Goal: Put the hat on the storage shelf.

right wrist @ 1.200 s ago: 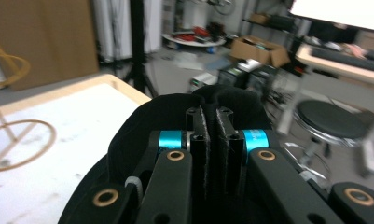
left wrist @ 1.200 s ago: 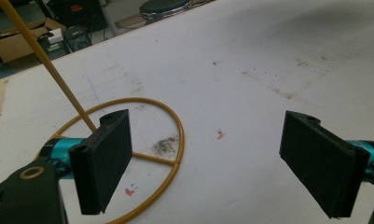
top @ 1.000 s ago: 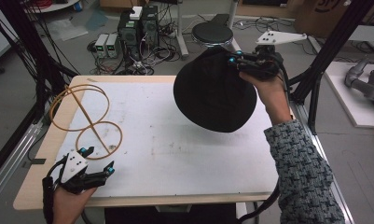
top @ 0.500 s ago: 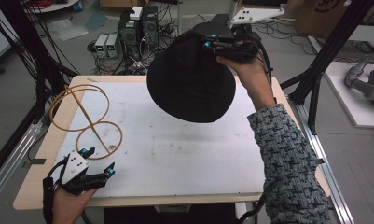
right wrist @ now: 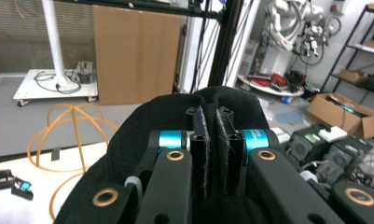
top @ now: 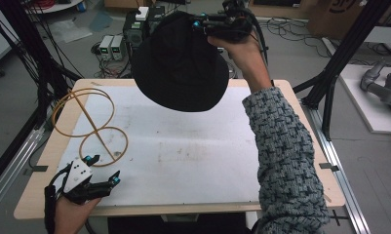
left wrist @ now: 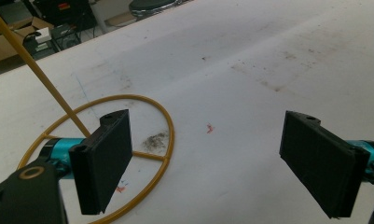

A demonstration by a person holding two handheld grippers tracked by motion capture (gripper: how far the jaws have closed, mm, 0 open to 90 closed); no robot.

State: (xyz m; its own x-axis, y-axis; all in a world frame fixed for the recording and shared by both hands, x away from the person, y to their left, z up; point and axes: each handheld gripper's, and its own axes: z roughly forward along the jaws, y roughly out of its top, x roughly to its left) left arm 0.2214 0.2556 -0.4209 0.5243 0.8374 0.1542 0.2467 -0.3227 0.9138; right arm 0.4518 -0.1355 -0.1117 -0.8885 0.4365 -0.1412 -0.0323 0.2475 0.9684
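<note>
A black floppy hat point(top: 178, 63) hangs in the air over the far middle of the white table point(top: 198, 165). My right gripper point(top: 200, 24) is shut on the hat's edge at its top, and in the right gripper view the jaws point(right wrist: 211, 140) pinch a fold of hat point(right wrist: 142, 121) fabric. A yellow wire stand point(top: 90, 129), two rings joined by a slanted rod, sits at the table's left. My left gripper point(top: 104, 168) rests open near the front left corner, just in front of the stand's base ring point(left wrist: 168, 135). Nothing lies between the left gripper's point(left wrist: 212, 158) jaws.
Black frame posts stand at the left and right of the table. Electronics boxes point(top: 112, 46) and cables lie on the floor beyond the far edge. The person's patterned sleeve point(top: 281, 161) reaches across the table's right side. In the right gripper view the stand point(right wrist: 68, 126) shows far left.
My right gripper has carried the hat to the left and higher, from the table's right side to over its far middle. The left gripper has stayed put.
</note>
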